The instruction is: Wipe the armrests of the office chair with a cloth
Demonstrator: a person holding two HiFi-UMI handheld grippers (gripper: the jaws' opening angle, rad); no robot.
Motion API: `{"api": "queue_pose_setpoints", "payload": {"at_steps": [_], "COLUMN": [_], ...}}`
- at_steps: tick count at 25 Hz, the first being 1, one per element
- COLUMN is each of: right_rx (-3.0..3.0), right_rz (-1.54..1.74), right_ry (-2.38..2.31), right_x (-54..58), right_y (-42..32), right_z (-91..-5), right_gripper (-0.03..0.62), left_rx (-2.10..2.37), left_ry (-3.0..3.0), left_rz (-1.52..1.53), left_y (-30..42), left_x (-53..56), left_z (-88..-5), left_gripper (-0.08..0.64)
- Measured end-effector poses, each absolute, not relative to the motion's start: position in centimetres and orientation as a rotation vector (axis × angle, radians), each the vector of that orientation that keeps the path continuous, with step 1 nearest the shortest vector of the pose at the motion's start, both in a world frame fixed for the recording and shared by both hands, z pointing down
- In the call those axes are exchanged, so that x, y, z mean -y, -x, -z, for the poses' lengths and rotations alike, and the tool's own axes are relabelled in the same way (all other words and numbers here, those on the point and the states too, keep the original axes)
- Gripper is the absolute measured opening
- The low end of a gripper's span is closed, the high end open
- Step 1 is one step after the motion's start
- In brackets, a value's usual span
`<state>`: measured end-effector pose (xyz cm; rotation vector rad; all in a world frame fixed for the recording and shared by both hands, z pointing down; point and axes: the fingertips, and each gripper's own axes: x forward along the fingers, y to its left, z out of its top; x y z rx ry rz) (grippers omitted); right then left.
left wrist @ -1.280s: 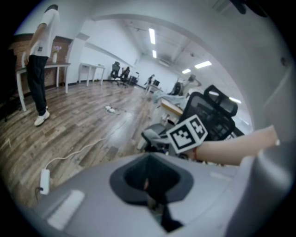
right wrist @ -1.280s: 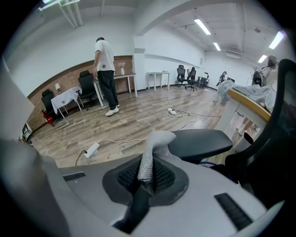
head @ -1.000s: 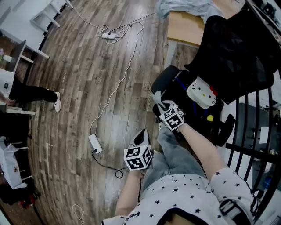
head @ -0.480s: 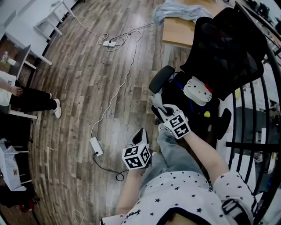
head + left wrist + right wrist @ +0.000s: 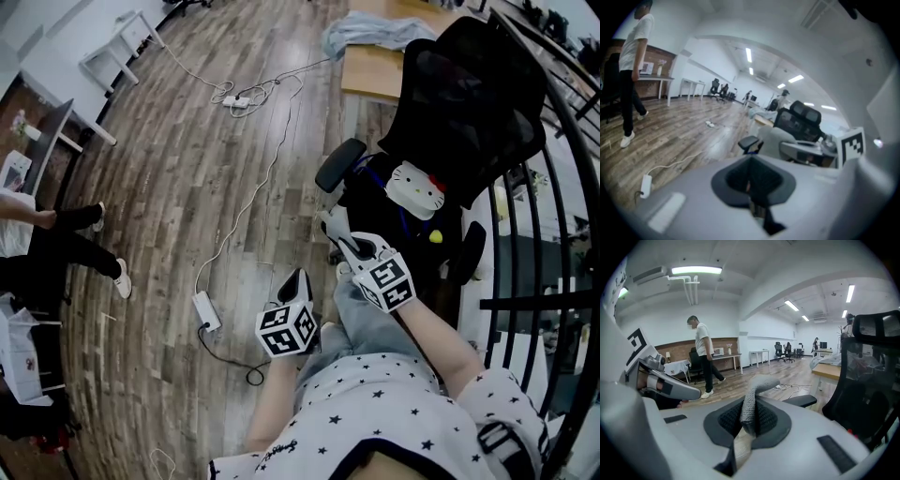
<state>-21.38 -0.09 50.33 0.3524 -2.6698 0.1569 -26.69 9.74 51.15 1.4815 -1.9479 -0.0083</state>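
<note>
- The left gripper point(image 5: 751, 180) is held low, close to the person's body; its jaws are pressed together with nothing between them
- The right gripper point(image 5: 747, 423) is held a little further forward; its jaws are pinched on a grey knit cloth point(image 5: 753, 399), which sticks up from between the pads and folds over at the top
- Beyond the cloth is the near black armrest point(image 5: 339, 164) of the office chair point(image 5: 469, 103); cloth and armrest are near each other but apart
- A white cat-face cushion point(image 5: 415, 189) lies on the seat
- Far off on the wood floor point(image 5: 187, 141), a person point(image 5: 702, 357) walks
</note>
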Motion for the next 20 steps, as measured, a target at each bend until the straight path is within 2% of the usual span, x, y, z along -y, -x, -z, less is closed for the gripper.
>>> {"api": "queue_pose_setpoints", "payload": {"at_steps": [20], "right_rx": [2.773], "right_rz": [-0.231], "right_ry": [-0.363], "right_x": [-4.8], "right_y": [18.0], "right_z": [-44.9], "right_gripper": [0.026], "left_rx": [1.995], "left_ry": [-1.521], "left_rz": [0.015], "left_y": [25.5], "left_x": [-12.1], "left_z": [-48.0], "left_gripper": [0.003]}}
